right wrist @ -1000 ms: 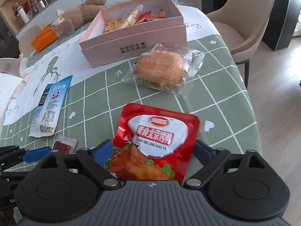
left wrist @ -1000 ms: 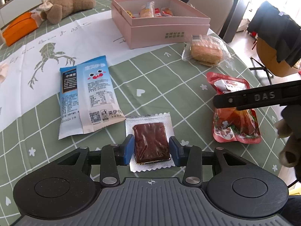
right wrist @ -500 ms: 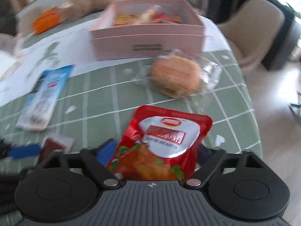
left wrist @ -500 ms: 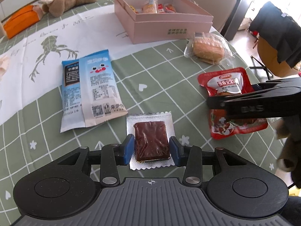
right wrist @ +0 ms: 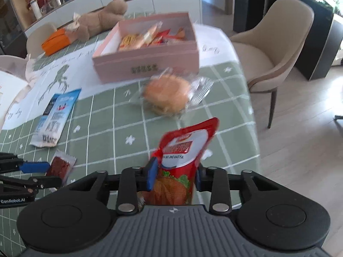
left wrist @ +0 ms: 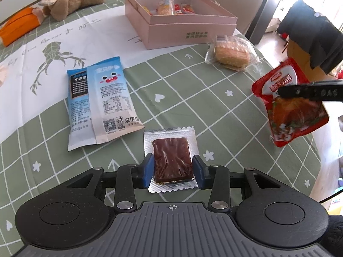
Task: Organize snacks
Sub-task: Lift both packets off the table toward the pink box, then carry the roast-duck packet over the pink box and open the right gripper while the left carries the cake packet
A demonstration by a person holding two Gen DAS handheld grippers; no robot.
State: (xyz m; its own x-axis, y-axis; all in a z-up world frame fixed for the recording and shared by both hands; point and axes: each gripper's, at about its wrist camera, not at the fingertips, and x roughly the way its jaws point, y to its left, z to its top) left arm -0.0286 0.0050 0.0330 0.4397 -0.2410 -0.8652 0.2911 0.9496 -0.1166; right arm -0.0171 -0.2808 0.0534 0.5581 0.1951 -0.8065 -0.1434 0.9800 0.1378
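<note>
**Q:** Snacks update? Where's the red pouch (right wrist: 182,160) gone, it was flat on the table (left wrist: 182,85) a second ago.

**A:** It's up in the air now. The right gripper (right wrist: 174,176) has clamped its jaws on the pouch's lower half and lifted it; in the left wrist view it hangs tilted off the table's right edge, clear of the cloth. A second back it was lying between wide-open fingers, so the grasp and lift just happened.

**Q:** And the other hand?

**A:** Hasn't budged. The left gripper (left wrist: 173,172) has its blue pads right against both sides of the dark jerky sachet (left wrist: 171,160), which still lies on the tablecloth. Looks pinched to me, not lifted yet.

**Q:** So what's next?

**A:** My guess: the pouch goes into the pink box (right wrist: 150,51), which already has a few packets in it. The wrapped bun (right wrist: 167,95) sits right in the path, so it'll need to go over that. The two blue packets (left wrist: 103,100) are untouched, left of the sachet.
</note>
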